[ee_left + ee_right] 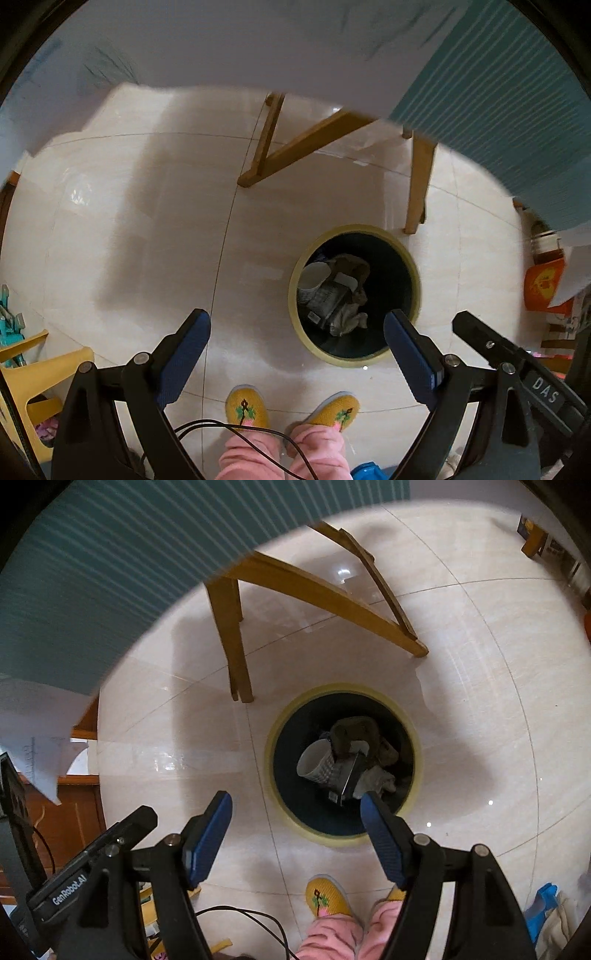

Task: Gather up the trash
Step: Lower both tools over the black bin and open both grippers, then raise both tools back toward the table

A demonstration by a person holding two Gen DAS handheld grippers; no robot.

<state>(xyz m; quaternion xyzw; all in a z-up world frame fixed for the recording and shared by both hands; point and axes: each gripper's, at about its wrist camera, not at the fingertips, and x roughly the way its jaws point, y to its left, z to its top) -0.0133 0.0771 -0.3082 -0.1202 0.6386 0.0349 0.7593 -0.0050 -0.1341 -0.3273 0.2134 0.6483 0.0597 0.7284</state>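
**Both grippers empty above the filled trash bin**

The round trash bin [413, 266] stands upright on the pale tiled floor [147, 221], its mouth facing straight up, beside the wooden table legs [417, 184]. Inside it a white paper cup [314, 760] lies on its side, its long axis slanting and its open mouth turned toward the bin's left wall. Against the cup rest a dark carton [349, 775] and crumpled tissue [347, 317].

The left gripper [297, 334] points down, jaws spread wide with nothing between them. The right gripper [295, 812] likewise hangs released and empty over the bin's near rim. The person's yellow slippers [247, 406] stand just short of the bin.
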